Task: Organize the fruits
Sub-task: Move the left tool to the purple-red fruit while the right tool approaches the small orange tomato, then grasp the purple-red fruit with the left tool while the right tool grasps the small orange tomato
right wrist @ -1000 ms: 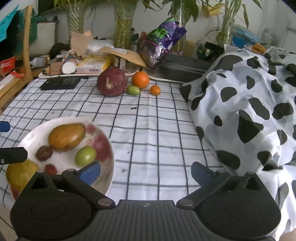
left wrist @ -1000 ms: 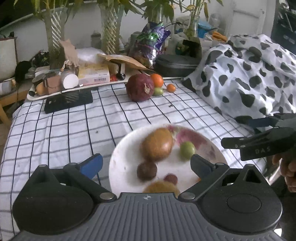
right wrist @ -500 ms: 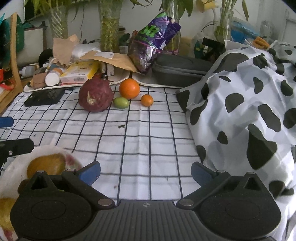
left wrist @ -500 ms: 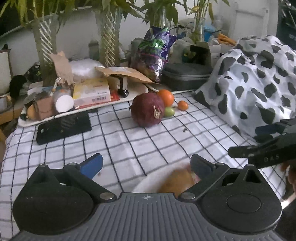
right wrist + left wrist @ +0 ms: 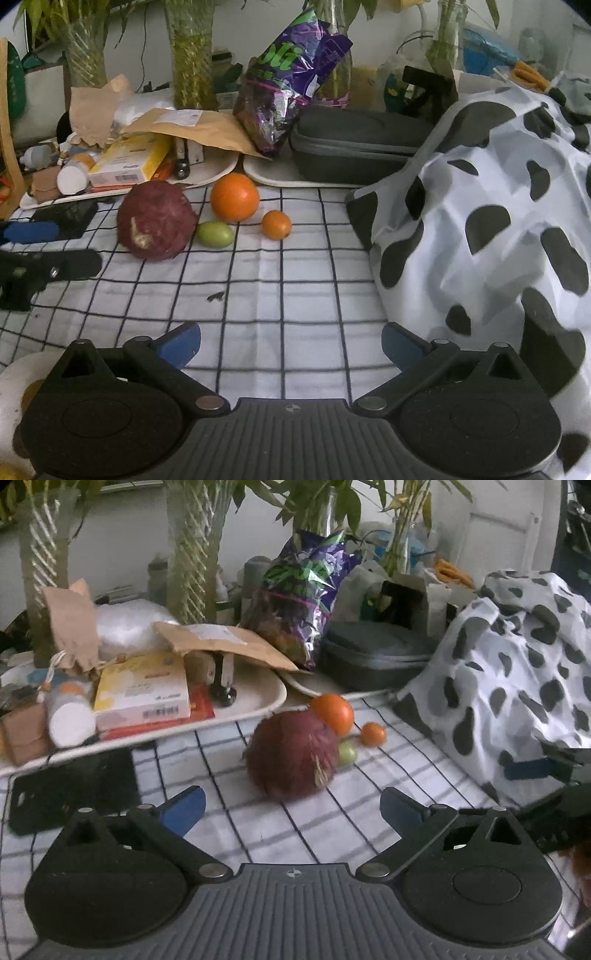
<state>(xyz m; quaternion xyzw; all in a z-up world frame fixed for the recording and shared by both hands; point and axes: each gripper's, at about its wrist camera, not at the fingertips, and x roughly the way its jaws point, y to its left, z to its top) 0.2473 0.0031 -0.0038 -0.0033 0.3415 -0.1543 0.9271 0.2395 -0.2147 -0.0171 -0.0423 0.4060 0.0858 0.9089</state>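
Observation:
A big dark red round fruit (image 5: 292,754) lies on the checked cloth just ahead of my left gripper (image 5: 291,808), which is open and empty. Behind it lie a large orange (image 5: 331,709), a small orange (image 5: 373,734) and a small green fruit (image 5: 347,753). The right wrist view shows the same group: red fruit (image 5: 155,220), large orange (image 5: 234,197), green fruit (image 5: 215,234), small orange (image 5: 276,224). My right gripper (image 5: 291,341) is open and empty, well short of them. A white plate (image 5: 18,376) with fruit shows at that view's lower left edge.
A cluttered white tray (image 5: 255,698) with boxes, a black phone (image 5: 74,786), a dark case (image 5: 354,144), a purple bag (image 5: 288,74) and plant vases stand at the back. A cow-print cloth (image 5: 498,229) rises on the right.
Both grippers have moved forward toward the fruit group at the back. The plate has dropped out of the left view and nearly out of the right view.

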